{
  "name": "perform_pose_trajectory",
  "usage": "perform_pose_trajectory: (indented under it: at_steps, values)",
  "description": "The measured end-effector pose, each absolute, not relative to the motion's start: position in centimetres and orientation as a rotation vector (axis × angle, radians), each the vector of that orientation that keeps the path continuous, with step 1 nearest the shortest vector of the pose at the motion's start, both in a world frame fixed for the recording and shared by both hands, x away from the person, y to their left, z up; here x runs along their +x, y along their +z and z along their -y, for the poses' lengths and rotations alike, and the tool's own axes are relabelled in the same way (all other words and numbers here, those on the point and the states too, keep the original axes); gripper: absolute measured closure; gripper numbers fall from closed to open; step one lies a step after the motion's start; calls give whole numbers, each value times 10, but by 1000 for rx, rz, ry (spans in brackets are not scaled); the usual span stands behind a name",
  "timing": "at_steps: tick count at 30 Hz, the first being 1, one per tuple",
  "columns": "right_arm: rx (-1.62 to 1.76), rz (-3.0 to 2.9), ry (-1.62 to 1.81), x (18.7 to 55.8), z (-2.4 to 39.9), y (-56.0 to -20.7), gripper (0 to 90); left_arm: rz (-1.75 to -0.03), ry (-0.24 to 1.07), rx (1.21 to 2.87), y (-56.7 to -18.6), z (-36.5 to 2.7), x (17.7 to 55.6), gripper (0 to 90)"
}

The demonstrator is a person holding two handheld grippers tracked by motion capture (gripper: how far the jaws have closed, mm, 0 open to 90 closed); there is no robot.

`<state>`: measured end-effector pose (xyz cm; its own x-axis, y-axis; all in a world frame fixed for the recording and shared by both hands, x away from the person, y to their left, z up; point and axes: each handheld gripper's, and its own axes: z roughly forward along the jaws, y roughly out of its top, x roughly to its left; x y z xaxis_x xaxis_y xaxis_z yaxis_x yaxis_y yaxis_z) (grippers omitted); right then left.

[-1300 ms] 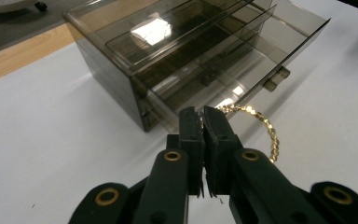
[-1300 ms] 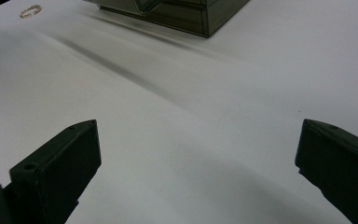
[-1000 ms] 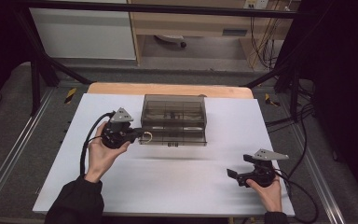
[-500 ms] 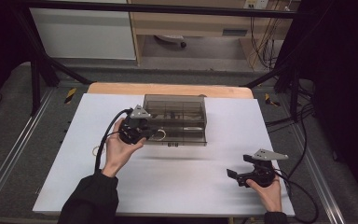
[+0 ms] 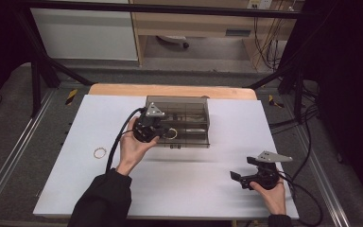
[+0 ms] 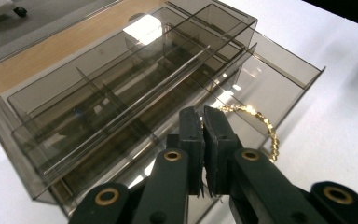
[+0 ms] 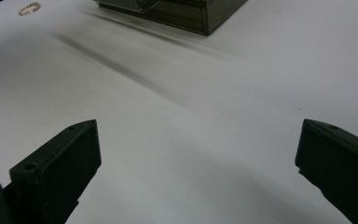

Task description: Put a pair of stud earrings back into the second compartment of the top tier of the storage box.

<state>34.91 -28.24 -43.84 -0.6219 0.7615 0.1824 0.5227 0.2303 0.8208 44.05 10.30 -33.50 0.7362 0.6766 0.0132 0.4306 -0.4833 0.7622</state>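
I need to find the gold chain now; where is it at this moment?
The gold chain hangs from the shut left gripper, over the open drawer of the smoky box. In the high view it is at the box's front left.

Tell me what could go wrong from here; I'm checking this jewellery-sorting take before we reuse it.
1. The left gripper pinches the gold chain at one end only, so the hanging rest could snag on the open drawer of the smoky box or slip free.
2. A second gold ring-like piece lies loose on the white table near the left sleeve and could be swept off.
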Motion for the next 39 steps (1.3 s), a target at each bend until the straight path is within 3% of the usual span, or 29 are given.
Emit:
perform_pose_trajectory:
  at_steps: [27,39]
  values:
    - [1209,-2250,1336,349,282,-439,7,-845,414,2199,-371,-82,457,854]
    - [1208,-2250,1336,349,282,-439,7,-818,400,2158,-351,-98,443,678]
